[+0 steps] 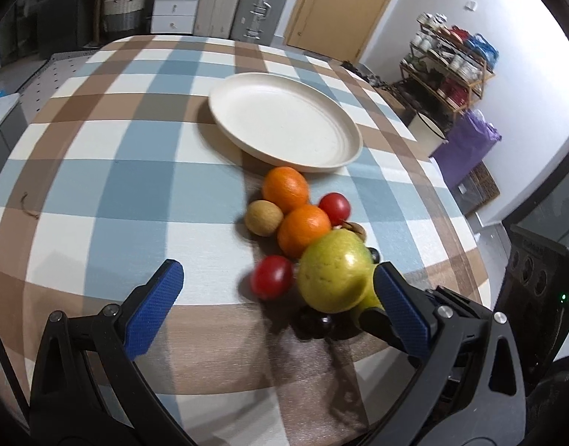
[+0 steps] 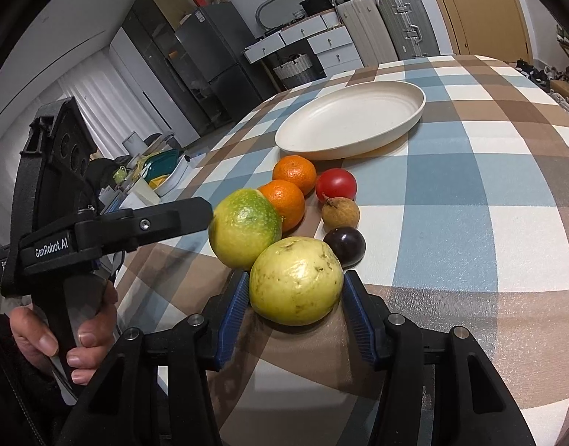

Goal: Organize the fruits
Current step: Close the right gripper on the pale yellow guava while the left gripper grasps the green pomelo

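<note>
1. Fruits sit in a bunch on the worktop [image 2: 470,223], just in front of the plate [image 2: 420,100]. Nothing is on the plate yet.
2. The right gripper [image 2: 295,275] has its jaws pinching the big yellow fruit [image 2: 295,282], which looks like it rests on the worktop.
3. The left gripper [image 1: 277,267] has its jaws spread wide. One of them touches the big green fruit [image 2: 245,228].
4. The round fruits could roll. The green fruit leans on the yellow one, so lifting the yellow one may set it rolling into the others.
5. The yellow fruit is smooth and fat. I think it could slip out if held too lightly, or bruise if squeezed too hard.
6. The count:
   - one plate
   - one yellow fruit and one green fruit
   - two oranges [image 2: 294,174]
   - two small red fruits [image 1: 334,208]
   - two small brown fruits [image 1: 264,217]
   - one dark fruit [image 2: 344,246] for sure; the left view hints at more, but it is too blurry to tell.
</note>
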`<state>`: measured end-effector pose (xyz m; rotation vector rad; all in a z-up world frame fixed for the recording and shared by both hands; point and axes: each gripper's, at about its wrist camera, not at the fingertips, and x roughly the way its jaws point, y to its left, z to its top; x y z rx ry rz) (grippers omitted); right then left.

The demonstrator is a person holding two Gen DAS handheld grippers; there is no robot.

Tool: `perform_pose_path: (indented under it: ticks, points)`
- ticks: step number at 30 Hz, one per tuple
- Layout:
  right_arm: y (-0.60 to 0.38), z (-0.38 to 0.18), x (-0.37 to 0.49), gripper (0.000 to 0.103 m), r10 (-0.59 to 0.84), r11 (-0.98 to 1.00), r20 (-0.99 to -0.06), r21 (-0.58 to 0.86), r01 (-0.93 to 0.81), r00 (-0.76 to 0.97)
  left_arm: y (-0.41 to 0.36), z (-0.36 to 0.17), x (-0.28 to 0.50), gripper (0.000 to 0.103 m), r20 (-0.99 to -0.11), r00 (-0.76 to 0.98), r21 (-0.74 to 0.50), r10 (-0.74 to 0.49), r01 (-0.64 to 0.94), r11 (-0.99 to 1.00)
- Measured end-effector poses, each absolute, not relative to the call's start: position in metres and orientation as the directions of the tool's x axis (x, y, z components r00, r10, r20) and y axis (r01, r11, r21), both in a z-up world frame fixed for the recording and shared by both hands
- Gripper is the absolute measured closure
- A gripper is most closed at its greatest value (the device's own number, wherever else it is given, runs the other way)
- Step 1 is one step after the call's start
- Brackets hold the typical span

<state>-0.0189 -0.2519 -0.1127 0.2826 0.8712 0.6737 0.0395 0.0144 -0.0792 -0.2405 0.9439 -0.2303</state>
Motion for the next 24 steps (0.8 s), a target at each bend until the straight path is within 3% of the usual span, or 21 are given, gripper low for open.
perform_pose_path:
  ticks: [11, 19, 24]
  points:
    - [-0.254, -0.115, -0.019, 0.050, 0.659, 0.751, -0.600, 0.494, -0.439, 0.453, -0.005, -0.088, 0.057, 0.004, -0.795, 0.511, -0.297, -0.327, 0.143, 0.944]
    - [-0.256, -0.116, -0.019, 0.050, 0.673, 0.739, -0.589, 0.508, -0.443, 0.447, -0.007, -0.097, 0.065, 0.032, -0.792, 0.458, -0.369, -0.404, 0.169, 0.914]
    - [-0.257, -0.116, -0.019, 0.050, 0.677, 0.735, -0.586, 0.512, -0.443, 0.445, -0.002, -0.096, 0.065, 0.036, -0.764, 0.459, -0.420, -0.454, 0.181, 0.889]
